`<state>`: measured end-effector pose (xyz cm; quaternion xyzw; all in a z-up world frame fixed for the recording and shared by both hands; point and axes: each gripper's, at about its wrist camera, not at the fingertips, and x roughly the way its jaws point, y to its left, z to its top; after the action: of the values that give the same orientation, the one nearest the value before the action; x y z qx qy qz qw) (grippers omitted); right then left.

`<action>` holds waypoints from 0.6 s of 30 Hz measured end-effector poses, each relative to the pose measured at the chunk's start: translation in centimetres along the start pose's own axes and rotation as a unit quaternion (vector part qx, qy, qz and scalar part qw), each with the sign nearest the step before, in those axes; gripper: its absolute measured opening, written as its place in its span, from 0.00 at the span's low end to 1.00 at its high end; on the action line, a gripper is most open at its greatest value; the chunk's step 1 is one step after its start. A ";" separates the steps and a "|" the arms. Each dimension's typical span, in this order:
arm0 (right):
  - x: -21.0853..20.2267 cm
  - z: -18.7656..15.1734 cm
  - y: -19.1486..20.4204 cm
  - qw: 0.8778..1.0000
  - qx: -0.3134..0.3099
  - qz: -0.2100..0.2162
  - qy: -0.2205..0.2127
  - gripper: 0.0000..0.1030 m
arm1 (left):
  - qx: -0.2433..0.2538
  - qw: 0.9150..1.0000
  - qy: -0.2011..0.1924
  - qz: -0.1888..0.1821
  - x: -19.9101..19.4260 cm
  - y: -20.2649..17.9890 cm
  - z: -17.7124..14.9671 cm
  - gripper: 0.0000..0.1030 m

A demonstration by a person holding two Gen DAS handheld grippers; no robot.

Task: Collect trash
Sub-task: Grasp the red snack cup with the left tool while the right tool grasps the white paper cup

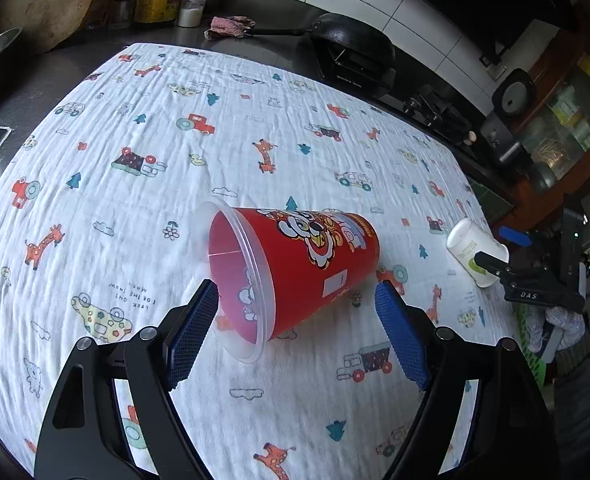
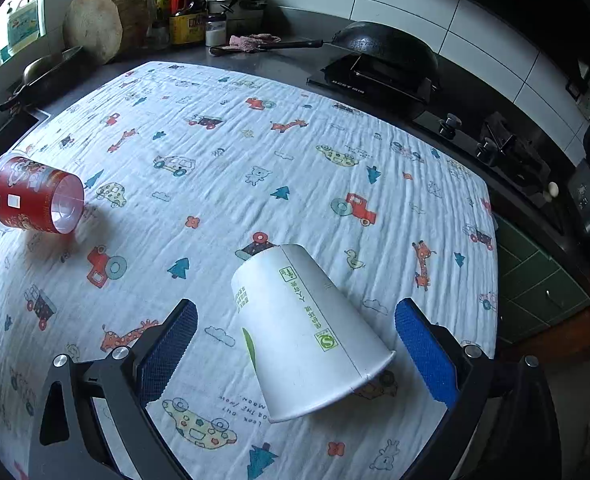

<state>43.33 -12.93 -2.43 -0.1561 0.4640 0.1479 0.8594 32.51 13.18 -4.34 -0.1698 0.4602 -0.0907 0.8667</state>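
Left wrist: we see the left gripper (image 1: 296,300) spread wide, its blue pads either side of the red cup (image 1: 295,272) but not pressing it. The cup lies on its side on the cloth (image 1: 135,200), mouth toward the left pad. The right gripper (image 1: 495,268) sits at the white cup (image 1: 475,250), far right.

Right wrist: we see the right gripper (image 2: 297,334) open too, the white cup (image 2: 307,336) lying tilted between its pads, mouth nearest us, no contact. The red cup (image 2: 39,196) lies far left; a wok (image 2: 383,46) is behind.
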 end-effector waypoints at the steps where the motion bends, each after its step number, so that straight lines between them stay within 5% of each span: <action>1: 0.2 0.1 0.1 1.000 -0.004 -0.004 0.004 0.93 | 0.000 1.000 -0.001 -0.004 0.2 0.0 0.0 0.76; 9: 2.2 0.1 1.0 0.997 -0.036 -0.045 0.050 0.92 | 0.010 1.000 -0.003 -0.022 1.3 -0.8 -0.1 0.65; 12: 2.6 -0.3 1.3 0.995 -0.051 -0.057 0.066 0.78 | 0.013 1.000 -0.003 -0.024 1.7 -1.1 -0.1 0.59; 18: 1.9 -0.8 0.7 0.996 -0.033 -0.061 0.063 0.70 | 0.020 1.000 0.000 -0.019 2.5 -1.2 -0.3 0.44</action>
<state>43.46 -12.44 -4.51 -0.2216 0.5016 0.1004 0.8302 33.64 11.19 -6.00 -0.1615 0.4550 -0.1161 0.8680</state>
